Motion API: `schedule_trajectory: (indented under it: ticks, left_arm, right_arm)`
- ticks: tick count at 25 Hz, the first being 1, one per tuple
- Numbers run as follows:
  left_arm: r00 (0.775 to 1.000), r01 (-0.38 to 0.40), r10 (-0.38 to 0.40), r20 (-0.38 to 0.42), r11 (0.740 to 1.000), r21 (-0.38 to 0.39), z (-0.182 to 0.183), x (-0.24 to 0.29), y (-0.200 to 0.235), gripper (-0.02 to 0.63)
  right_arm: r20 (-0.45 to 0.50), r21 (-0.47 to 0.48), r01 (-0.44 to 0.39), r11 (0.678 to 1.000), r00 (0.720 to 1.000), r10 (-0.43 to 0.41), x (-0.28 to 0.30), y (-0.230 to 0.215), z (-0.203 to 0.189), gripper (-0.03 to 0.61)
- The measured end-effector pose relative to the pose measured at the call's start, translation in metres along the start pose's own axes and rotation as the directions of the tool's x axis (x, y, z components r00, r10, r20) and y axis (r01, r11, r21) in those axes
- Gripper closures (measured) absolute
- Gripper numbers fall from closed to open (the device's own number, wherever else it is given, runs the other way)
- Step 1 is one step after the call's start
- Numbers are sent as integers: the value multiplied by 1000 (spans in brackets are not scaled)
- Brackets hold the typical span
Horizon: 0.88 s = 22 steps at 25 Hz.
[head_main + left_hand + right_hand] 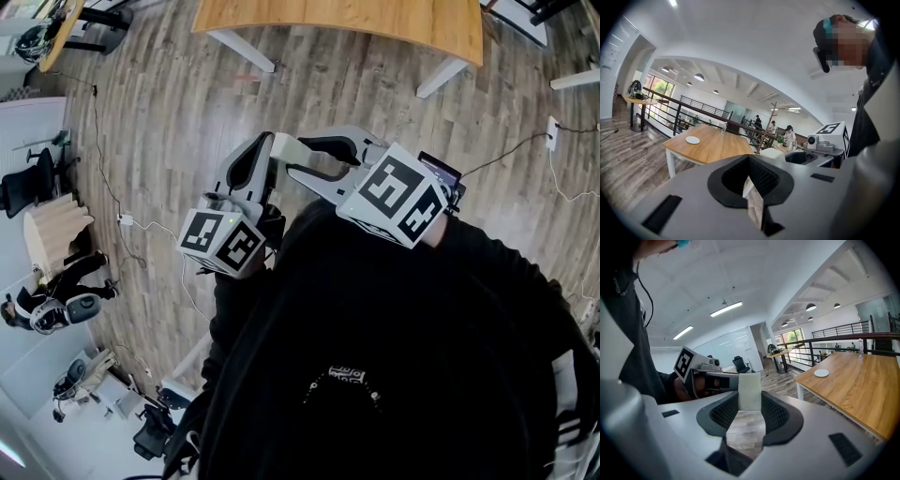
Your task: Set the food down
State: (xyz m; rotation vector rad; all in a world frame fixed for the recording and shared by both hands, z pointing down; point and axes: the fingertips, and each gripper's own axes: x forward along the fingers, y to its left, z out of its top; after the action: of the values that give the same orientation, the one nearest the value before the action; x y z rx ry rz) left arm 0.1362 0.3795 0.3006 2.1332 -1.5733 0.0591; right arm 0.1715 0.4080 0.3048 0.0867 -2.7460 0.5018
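My right gripper (750, 401) is shut on a pale, white rectangular block of food (750, 391), which stands upright between its dark ribbed pads. My left gripper (752, 190) has its jaws drawn almost together, with only a thin slit showing floor and nothing held. In the head view both grippers are raised close to the person's chest, with the left marker cube (222, 241) beside the right marker cube (396, 199). A wooden table (862, 380) carrying a small white plate (821, 373) stands ahead to the right, well away from both grippers.
The same table (712, 146) and plate (693, 139) show in the left gripper view, with a railing behind and people further back. Below me, in the head view, are plank floor, the table edge (347, 21), a cable (122, 217) and office chairs at the left.
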Motion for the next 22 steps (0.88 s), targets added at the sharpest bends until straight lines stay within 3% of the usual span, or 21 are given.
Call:
schedule_trajectory:
  ticks: [12,22]
  left_arm:
    - [1000,26,-26,-15,1000,-3,-1,34,-21,615]
    - [998,65,-65,-24,998,-28,7,66,10,615]
  right_arm:
    - [34,34,24,999,999,-25,-28,-29,-2,417]
    - [12,49,71,996,997,-72,-8,-62,5,417]
